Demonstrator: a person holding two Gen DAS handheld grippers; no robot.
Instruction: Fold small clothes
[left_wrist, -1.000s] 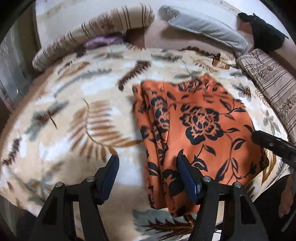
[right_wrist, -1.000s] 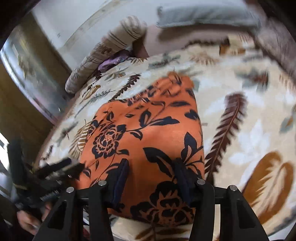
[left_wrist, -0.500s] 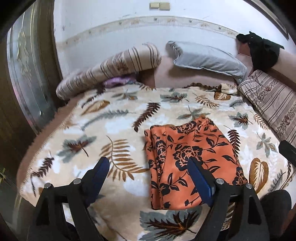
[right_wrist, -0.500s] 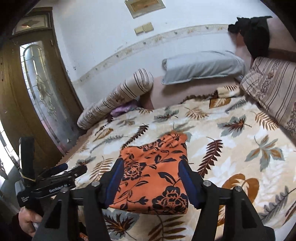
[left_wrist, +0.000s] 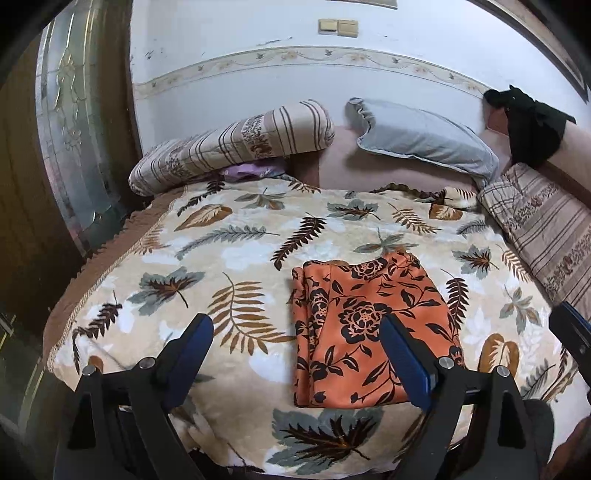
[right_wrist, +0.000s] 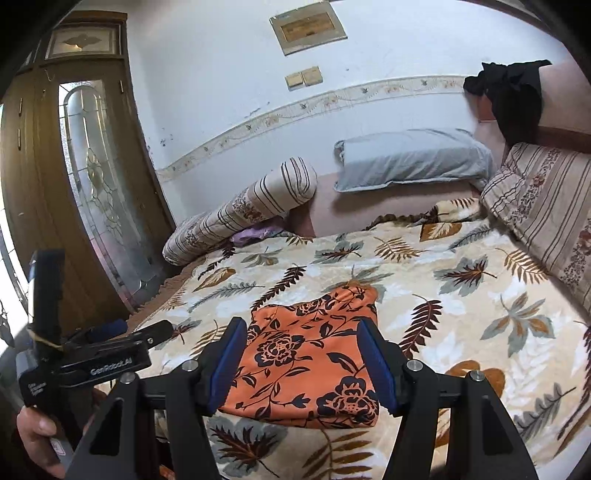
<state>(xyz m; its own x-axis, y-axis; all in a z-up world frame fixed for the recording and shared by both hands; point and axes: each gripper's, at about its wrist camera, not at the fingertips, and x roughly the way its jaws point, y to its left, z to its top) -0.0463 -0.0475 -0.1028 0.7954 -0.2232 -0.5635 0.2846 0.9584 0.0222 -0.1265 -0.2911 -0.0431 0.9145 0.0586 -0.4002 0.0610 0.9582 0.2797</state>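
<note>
An orange garment with a black flower print (left_wrist: 369, 325) lies folded into a compact rectangle near the front edge of the bed; it also shows in the right wrist view (right_wrist: 306, 362). My left gripper (left_wrist: 295, 358) is open and empty, held back above the bed's front edge, left of the garment. My right gripper (right_wrist: 301, 363) is open and empty, held above the front edge with the garment seen between its fingers. The left gripper's body (right_wrist: 92, 365) shows at the left of the right wrist view, held by a hand.
The bed carries a cream leaf-print blanket (left_wrist: 221, 266). A striped bolster (left_wrist: 236, 144), a grey pillow (left_wrist: 424, 136) and a striped cushion (left_wrist: 543, 229) line the back and right. A black garment (left_wrist: 532, 125) hangs at the back right. A wooden door (right_wrist: 74, 177) stands to the left.
Both grippers have pulled back and up from the folded garment, which now looks smaller and lies untouched. The left gripper's jaws have spread wider.
</note>
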